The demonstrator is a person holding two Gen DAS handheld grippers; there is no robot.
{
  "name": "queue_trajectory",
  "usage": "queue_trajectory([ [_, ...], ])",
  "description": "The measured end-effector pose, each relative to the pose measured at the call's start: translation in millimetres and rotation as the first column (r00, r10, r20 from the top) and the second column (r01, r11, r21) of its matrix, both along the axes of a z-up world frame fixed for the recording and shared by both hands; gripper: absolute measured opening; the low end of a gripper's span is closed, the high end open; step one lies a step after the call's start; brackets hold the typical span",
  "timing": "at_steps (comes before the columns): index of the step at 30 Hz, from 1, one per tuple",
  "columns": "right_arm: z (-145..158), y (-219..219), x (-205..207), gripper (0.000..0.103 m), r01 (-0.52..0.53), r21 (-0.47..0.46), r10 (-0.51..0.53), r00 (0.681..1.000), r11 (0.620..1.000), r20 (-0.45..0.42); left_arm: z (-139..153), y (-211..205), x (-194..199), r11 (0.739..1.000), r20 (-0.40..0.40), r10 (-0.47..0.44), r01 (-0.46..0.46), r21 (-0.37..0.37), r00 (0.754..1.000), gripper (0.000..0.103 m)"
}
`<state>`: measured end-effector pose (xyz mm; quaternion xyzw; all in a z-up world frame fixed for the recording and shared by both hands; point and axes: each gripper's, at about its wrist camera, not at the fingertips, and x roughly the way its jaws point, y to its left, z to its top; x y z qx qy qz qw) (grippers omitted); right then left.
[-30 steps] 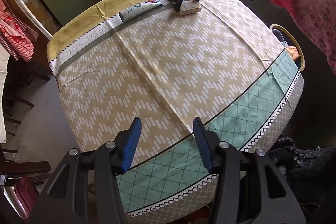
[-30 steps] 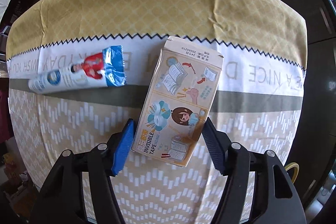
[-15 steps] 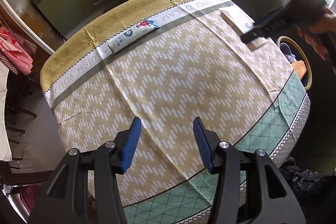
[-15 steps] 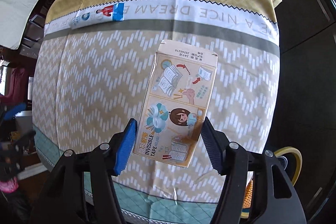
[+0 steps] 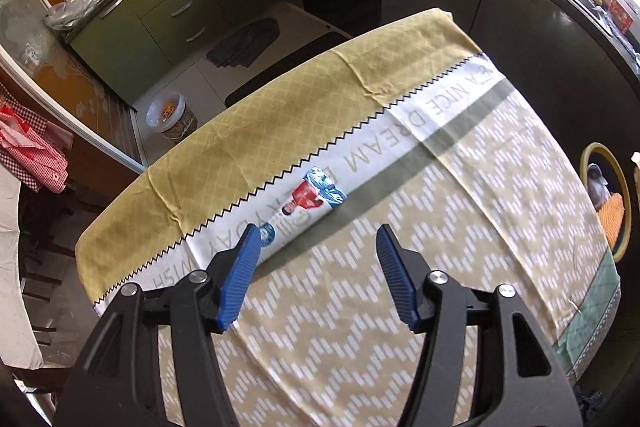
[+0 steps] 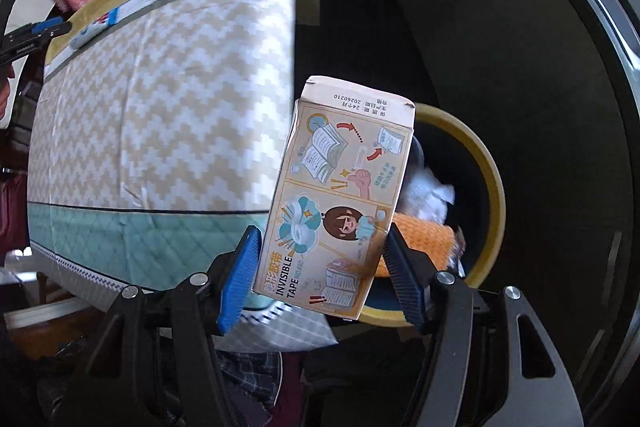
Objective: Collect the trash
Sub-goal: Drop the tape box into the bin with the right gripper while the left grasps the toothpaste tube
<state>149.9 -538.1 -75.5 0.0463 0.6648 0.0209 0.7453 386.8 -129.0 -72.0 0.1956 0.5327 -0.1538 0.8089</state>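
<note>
The right gripper (image 6: 320, 271) pinches the tape box (image 6: 344, 203) above the yellow bin (image 6: 494, 187) and must let go, while the left gripper (image 5: 316, 259), just spreading wider and empty, nears the wrapper (image 5: 308, 207) on the table (image 5: 460, 227).

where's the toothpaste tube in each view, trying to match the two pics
Left wrist view: the toothpaste tube lies just below centre, on the white lettered band of the tablecloth, partly behind the left blue pad.
Right wrist view: the tube is small and blurred at upper left, near the table's far edge.
Shared landmark: the yellow-rimmed bin, at the right edge in the left view, right of centre in the right.
</note>
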Motion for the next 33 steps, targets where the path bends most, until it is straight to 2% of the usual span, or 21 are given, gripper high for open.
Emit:
queue_trajectory([
  [2, -9.0, -29.3, -10.9, 0.062, 0.051, 0.011, -0.051, 0.999, 0.999, -0.01, -15.2, 2.0, 15.5, 1.0, -0.022, 0.003, -0.002, 0.019, 1.0, 0.057],
  [5, -20.1, -50.7, -19.2, 0.062, 0.086, 0.034, -0.085, 0.996, 0.996, -0.021, -35.4, 7.8, 30.6, 0.998, -0.049, 0.0, 0.003, 0.066, 0.999, 0.059],
  [7, -25.1, -55.7, -21.6, 0.062, 0.088, 0.043, -0.087, 0.996, 0.995, -0.025, -45.0, 11.6, 37.6, 0.997, -0.068, 0.0, 0.005, 0.081, 0.998, 0.064],
  [14, -42.2, -53.5, -18.9, 0.062, 0.091, 0.06, -0.088, 0.995, 0.994, -0.053, -67.5, 12.1, 43.1, 0.993, -0.137, -0.046, 0.06, 0.1, 0.99, 0.063],
  [17, -47.0, -56.8, -17.1, 0.062, 0.101, 0.059, -0.097, 0.993, 0.993, -0.063, -71.7, 12.5, 39.3, 0.995, -0.163, -0.051, 0.064, 0.075, 0.985, 0.045],
  [18, -47.7, -57.9, -17.1, 0.062, 0.104, 0.06, -0.1, 0.993, 0.993, -0.063, -71.3, 12.5, 37.3, 0.996, -0.174, -0.055, 0.066, 0.057, 0.983, 0.034],
  [22, -47.6, -60.7, -17.1, 0.063, 0.108, 0.062, -0.105, 0.993, 0.992, -0.057, -70.4, 8.6, 22.1, 0.995, -0.175, -0.081, 0.091, 0.049, 0.981, 0.024],
  [23, -47.1, -60.7, -16.3, 0.064, 0.111, 0.067, -0.107, 0.993, 0.992, -0.056, -69.4, 7.6, 17.3, 0.994, -0.17, -0.084, 0.093, 0.049, 0.982, 0.023],
  [24, -46.4, -61.4, -17.9, 0.072, 0.119, 0.068, -0.116, 0.992, 0.99, -0.055, -67.2, 7.2, 13.0, 0.995, -0.164, -0.088, 0.095, 0.038, 0.982, 0.022],
  [25, -44.9, -62.6, -19.0, 0.074, 0.124, 0.066, -0.121, 0.992, 0.99, -0.047, -63.9, 6.5, 7.9, 0.995, -0.159, -0.094, 0.099, 0.021, 0.983, 0.021],
  [33, -27.7, -69.0, -32.6, 0.074, 0.133, 0.1, -0.135, 0.991, 0.986, 0.011, -28.1, -14.9, -43.7, 0.984, -0.094, -0.177, 0.176, -0.024, 0.98, 0.021],
])
